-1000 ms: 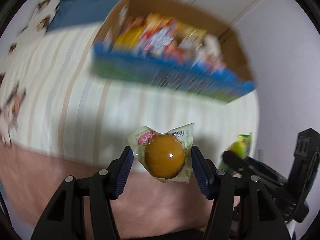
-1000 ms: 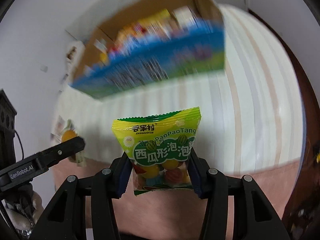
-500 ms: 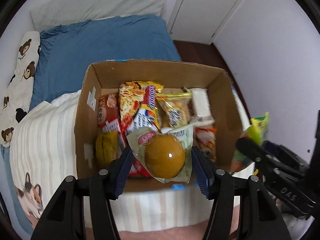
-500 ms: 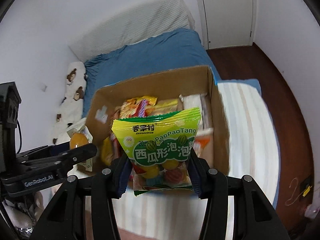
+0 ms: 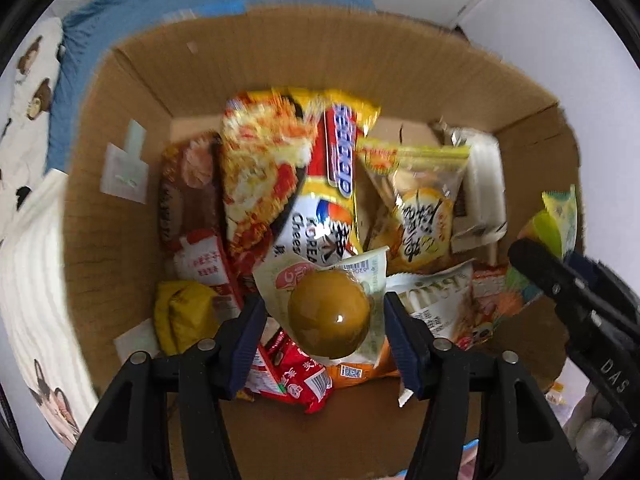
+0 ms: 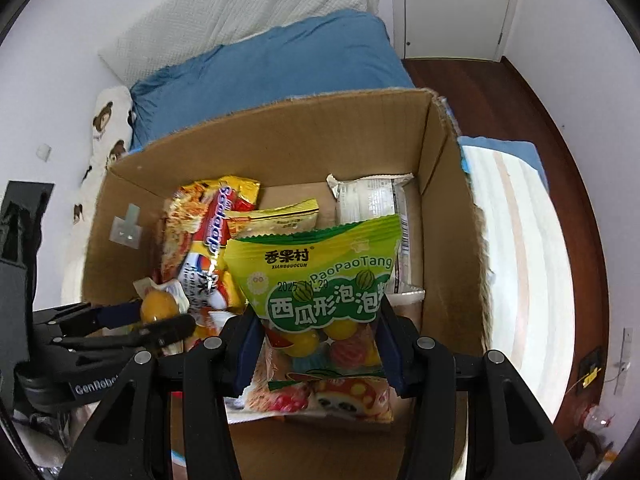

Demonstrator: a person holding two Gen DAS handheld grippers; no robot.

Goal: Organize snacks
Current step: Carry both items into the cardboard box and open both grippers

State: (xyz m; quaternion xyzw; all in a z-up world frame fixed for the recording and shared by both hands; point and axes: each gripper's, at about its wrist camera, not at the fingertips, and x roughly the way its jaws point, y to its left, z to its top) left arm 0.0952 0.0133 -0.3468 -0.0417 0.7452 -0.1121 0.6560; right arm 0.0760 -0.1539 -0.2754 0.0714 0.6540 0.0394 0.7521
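Hovering over the box (image 5: 120,208): left gripper (image 5: 324,320) just loosened, egg pack (image 5: 328,316) between pads; right gripper (image 6: 318,334) clamped on candy bag (image 6: 320,280).

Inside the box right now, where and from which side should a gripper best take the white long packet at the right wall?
Probably the white packet's crimped upper end, approached from above: it leans upright against the cardboard box's right wall, and the green candy bag hides its lower part.

Matt cardboard box (image 5: 120,208) holds glossy plastic snack packets (image 5: 288,176).
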